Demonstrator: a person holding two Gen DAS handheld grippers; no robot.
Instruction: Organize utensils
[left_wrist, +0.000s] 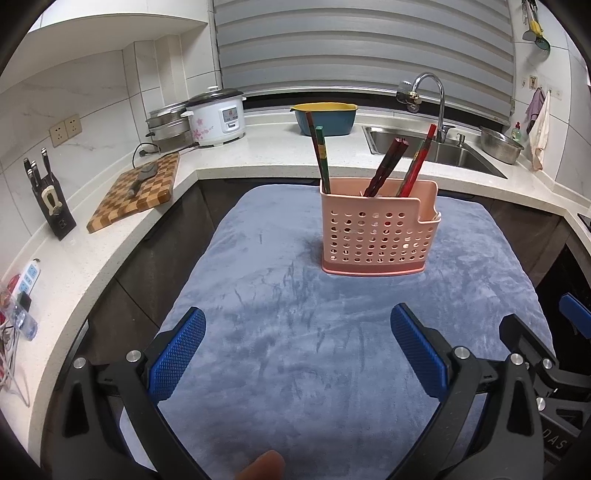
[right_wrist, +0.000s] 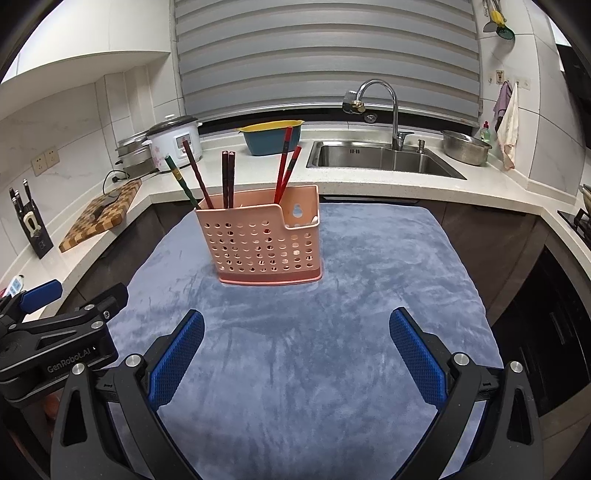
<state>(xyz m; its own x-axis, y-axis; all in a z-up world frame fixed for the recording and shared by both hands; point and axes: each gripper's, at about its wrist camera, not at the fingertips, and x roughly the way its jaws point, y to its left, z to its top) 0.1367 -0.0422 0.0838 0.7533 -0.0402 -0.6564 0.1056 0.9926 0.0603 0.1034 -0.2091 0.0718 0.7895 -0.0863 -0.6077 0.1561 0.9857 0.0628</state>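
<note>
While both the left gripper (left_wrist: 297, 354) and right gripper (right_wrist: 295, 354) are hovering spread apart and empty, chopsticks (right_wrist: 227, 181) are standing in the pink holder (left_wrist: 376, 229) at twelve o'clock on the bench's blue towel (left_wrist: 295, 332).

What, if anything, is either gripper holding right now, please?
Nothing: the left gripper and right gripper are both open over the blue cloth; the chopsticks stand in the pink holder.

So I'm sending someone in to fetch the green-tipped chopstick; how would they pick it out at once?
Start at the blue-grey cloth in the middle of the kitchen and find the pink perforated holder standing on it. In the right wrist view, the green-tipped chopstick is the stick leaning furthest out over the holder's left end. Its neighbours are dark brown or red, and only it has a green top with a yellow band.
</note>
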